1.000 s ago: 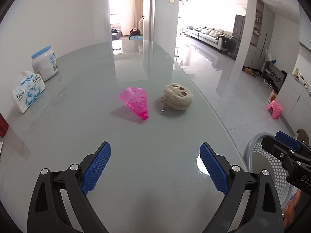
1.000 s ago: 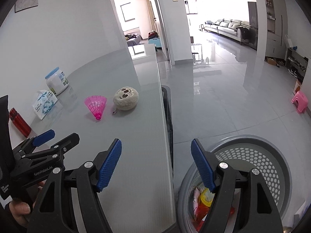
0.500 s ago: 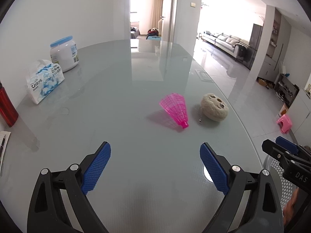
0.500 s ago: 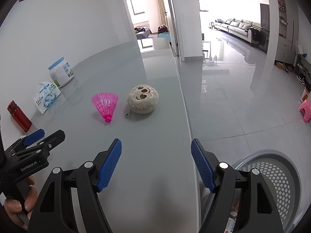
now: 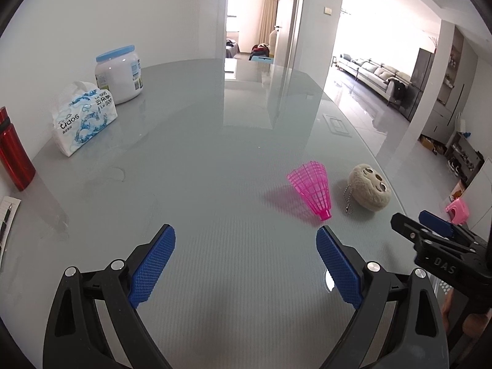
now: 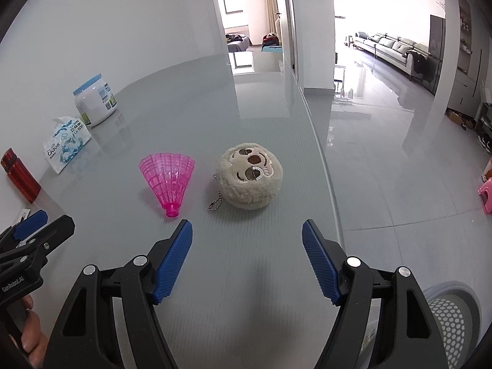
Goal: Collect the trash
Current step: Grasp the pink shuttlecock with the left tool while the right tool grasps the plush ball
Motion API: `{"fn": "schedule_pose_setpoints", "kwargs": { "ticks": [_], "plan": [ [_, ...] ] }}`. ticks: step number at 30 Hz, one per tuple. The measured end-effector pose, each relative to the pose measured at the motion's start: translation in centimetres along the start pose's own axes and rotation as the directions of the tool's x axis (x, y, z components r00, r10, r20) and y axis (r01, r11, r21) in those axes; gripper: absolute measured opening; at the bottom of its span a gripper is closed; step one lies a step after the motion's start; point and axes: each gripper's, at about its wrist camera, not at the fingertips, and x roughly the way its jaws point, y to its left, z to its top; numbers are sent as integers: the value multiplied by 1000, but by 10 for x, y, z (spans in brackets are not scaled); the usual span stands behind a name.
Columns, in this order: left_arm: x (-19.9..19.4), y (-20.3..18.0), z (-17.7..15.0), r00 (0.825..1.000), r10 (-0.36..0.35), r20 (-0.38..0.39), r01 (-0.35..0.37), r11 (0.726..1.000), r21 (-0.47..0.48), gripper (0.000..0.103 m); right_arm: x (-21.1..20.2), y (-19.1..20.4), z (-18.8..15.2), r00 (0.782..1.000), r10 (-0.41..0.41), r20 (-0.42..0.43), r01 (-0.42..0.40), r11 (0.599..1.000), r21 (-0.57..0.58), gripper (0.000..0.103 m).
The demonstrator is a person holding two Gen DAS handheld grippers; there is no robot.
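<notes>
A pink plastic shuttlecock (image 6: 168, 178) lies on its side on the grey glass table (image 6: 246, 276), nose toward me. Right beside it rests a beige plush keychain (image 6: 249, 180) with a stitched face and a small ball chain. My right gripper (image 6: 247, 243) hovers open over the table just short of both, nothing between its blue pads. The left gripper (image 5: 245, 252) is open too, over bare glass, with the shuttlecock (image 5: 311, 189) and the plush (image 5: 369, 187) ahead to its right. Each gripper shows at the edge of the other's view.
A tissue pack (image 5: 83, 119), a white jar with a blue lid (image 5: 118, 73) and a red bottle (image 5: 13, 153) stand along the wall at the left. A grey perforated basket (image 6: 452, 319) sits on the floor past the table's right edge.
Both grippers have swung left, from the table's edge and the basket to over the table. The shuttlecock and plush look nearer in the right view; the basket has slid almost out of frame.
</notes>
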Motion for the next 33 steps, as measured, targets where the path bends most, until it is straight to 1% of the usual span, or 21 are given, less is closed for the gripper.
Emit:
{"fn": "schedule_pose_setpoints", "kwargs": {
  "ticks": [3,12,16,22,23,25,30,33],
  "plan": [
    [5,-1,4,1000,6,1,-6,1000,-3,91,17,1,8,1000,2,-17,-2,1000,-4,74],
    [23,-3,10,1000,11,-22,-12,1000,-14,91,59,8,30,998,-19,-63,19,1000,-12,77],
    [30,-4,11,999,16,-35,-17,1000,-16,91,70,10,39,998,-33,-58,32,999,-13,77],
    [39,-9,12,999,10,-50,-11,1000,-16,91,81,5,42,996,-37,-75,36,999,-21,77],
    [40,-10,12,999,9,-52,-9,1000,-15,91,78,2,40,997,-38,-71,37,999,-24,75],
    [42,-13,12,999,5,-54,-6,1000,-13,91,76,-1,38,997,-35,-72,33,999,-27,59],
    [49,-21,13,998,-1,-58,1,1000,-2,91,69,-12,33,999,-14,-53,14,1000,-4,57],
    [56,-29,14,998,-2,-62,3,1000,7,91,58,-22,29,999,-7,-31,8,1000,28,57]
  ]
}}
